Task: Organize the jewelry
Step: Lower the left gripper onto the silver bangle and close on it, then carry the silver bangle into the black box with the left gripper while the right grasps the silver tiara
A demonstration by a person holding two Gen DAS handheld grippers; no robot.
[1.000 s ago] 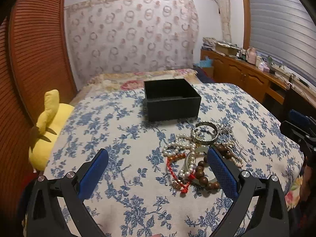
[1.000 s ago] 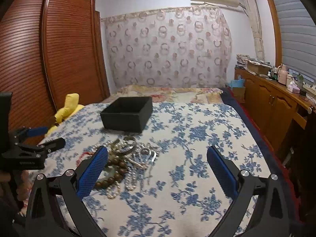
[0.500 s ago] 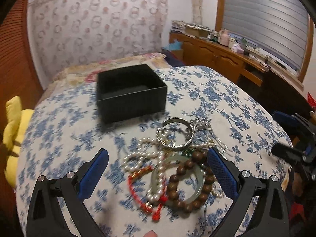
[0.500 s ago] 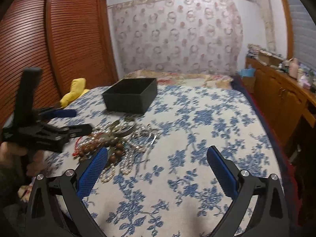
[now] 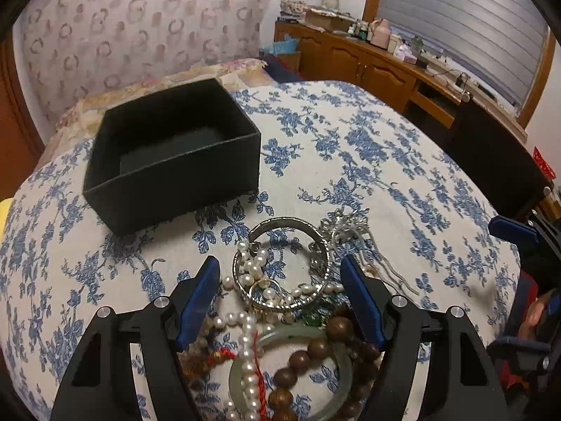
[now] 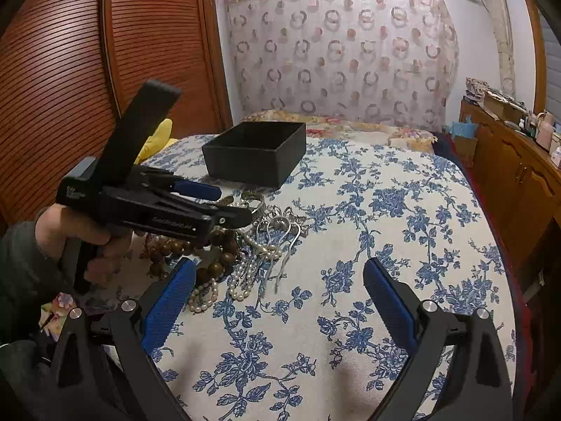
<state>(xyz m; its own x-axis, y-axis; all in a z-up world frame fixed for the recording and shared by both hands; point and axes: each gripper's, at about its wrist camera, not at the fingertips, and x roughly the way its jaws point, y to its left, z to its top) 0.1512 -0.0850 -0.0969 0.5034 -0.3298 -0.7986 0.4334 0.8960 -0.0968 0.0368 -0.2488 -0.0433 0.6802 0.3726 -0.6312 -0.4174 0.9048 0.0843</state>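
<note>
The left gripper (image 5: 280,282), jaws closing, straddles an engraved silver metal bangle (image 5: 291,263) without touching it, atop tangled pearl strands (image 5: 250,347) and brown wooden beads (image 5: 308,351). Just beyond the bangle stands the open black square box (image 5: 168,158). The right gripper (image 6: 277,291) gapes empty beside the pile.

Dim, warm indoor light with soft shadows. Both views bulge and darken at the corners; nearby beads (image 5: 317,349) look slightly blurred, and the colours are grainy.
</note>
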